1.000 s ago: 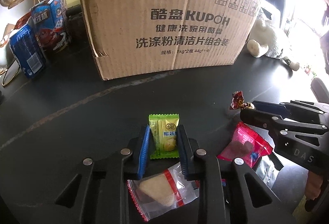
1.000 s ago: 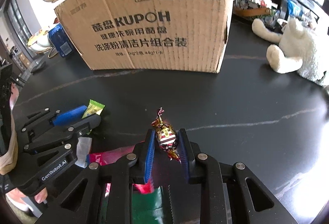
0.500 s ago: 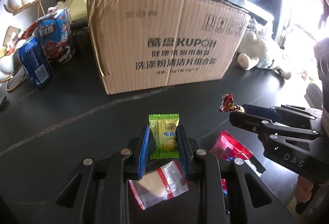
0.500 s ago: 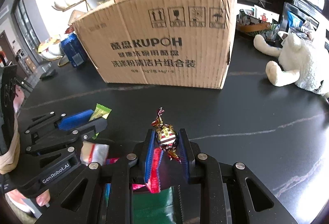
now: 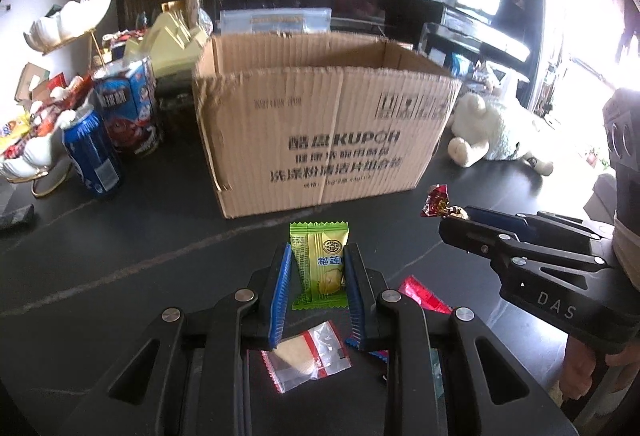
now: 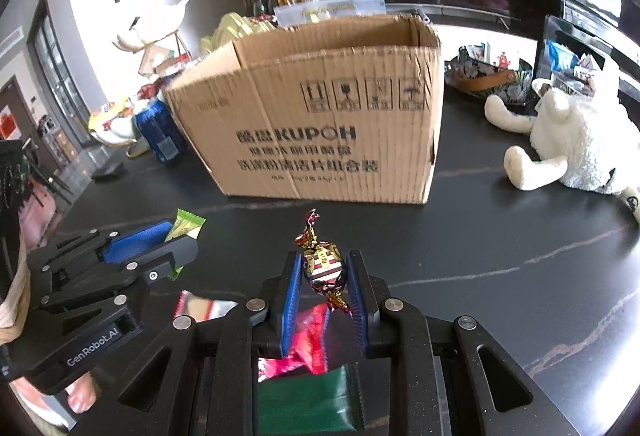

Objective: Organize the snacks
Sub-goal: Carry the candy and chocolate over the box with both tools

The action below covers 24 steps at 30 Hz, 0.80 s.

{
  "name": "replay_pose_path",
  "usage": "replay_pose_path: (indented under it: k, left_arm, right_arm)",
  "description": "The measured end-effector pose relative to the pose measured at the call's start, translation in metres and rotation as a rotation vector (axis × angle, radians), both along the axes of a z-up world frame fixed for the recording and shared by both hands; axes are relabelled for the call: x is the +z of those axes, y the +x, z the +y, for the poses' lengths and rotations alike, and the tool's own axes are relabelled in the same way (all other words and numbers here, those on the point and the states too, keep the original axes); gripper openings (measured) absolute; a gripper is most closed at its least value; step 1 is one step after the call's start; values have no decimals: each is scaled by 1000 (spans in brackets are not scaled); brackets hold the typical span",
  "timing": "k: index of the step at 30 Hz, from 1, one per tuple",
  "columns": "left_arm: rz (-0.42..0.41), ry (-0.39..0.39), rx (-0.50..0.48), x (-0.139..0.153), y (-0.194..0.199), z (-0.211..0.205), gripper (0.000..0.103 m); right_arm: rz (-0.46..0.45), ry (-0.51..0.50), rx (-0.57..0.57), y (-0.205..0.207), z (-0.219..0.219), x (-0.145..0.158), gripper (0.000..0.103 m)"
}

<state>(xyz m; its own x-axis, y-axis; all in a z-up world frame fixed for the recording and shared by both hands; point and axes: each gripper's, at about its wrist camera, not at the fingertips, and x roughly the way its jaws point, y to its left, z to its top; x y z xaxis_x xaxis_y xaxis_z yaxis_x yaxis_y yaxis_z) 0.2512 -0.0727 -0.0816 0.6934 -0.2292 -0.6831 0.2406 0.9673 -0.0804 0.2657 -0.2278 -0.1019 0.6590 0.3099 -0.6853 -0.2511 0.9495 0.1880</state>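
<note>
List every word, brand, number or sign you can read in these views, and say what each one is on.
"KUPOH": front of the cardboard box, with four handling pictograms near its top edge.
Chinese lines and stamped date code on the box: too blurred to read.
"DAS": side of the right gripper.
"GenRobot.AI": side of the left gripper.
Green snack packet: round logo and Chinese characters, too small to read.
Blue can and blue carton: unreadable.
</note>
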Motion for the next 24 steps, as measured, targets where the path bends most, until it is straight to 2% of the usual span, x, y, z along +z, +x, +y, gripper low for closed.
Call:
replay_pose_path:
  k: [18, 24]
  left_arm:
    - [-136, -12, 9, 76, -14, 16, 26]
    - [-165, 1, 7, 101, -9, 20, 26]
  right_arm:
    - [-155, 23, -12, -16, 12, 78, 24]
    - [-166, 26, -23, -6, 15, 97, 24]
